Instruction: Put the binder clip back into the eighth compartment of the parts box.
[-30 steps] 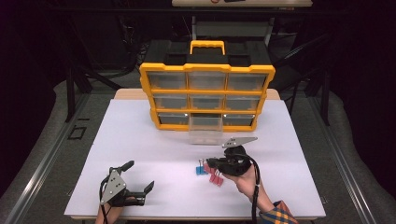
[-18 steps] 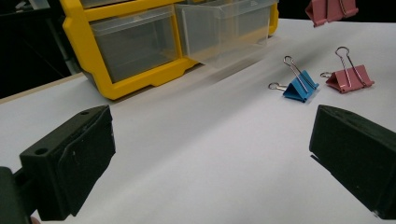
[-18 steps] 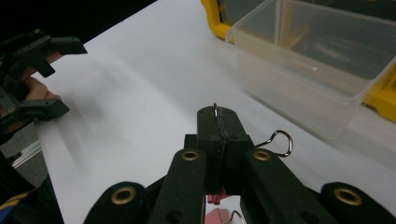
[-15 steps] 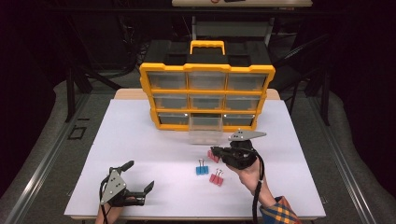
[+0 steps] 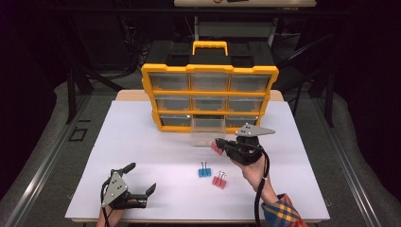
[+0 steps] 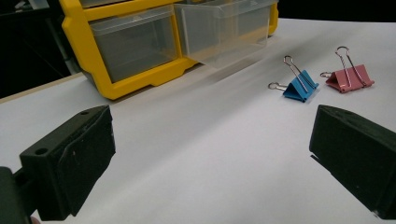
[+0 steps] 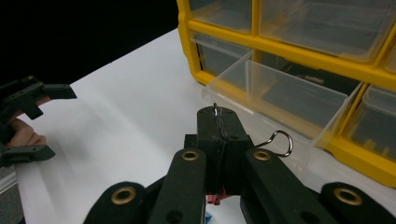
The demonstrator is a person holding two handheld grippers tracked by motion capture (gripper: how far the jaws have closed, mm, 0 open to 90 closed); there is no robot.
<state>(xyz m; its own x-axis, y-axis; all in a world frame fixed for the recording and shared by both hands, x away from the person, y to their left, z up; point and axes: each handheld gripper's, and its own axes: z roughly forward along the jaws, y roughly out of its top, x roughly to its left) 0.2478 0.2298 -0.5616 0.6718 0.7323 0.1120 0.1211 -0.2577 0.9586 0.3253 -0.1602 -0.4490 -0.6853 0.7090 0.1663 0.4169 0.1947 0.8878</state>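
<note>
My right gripper (image 5: pixel 218 145) is shut on a pink binder clip (image 5: pixel 216 148) and holds it in the air just in front of the pulled-out clear drawer (image 5: pixel 204 131). In the right gripper view the jaws (image 7: pixel 219 126) pinch the clip, whose wire handle (image 7: pixel 280 140) sticks out to the right, with the drawer (image 7: pixel 280 100) right behind. A blue binder clip (image 5: pixel 204 171) and another pink binder clip (image 5: pixel 219 180) lie on the white table. My left gripper (image 5: pixel 140 178) rests open at the front left, its jaws wide apart (image 6: pixel 210 158), facing the blue clip (image 6: pixel 300 85) and pink clip (image 6: pixel 350 78).
A yellow organizer (image 5: pixel 209 97) with clear drawers stands at the back middle of the white table (image 5: pixel 142 142); its bottom middle drawer is pulled out. Dark floor surrounds the table.
My right gripper has risen from beside the two lying clips and moved toward the open drawer with the pink clip in its jaws. The left gripper has stayed put.
</note>
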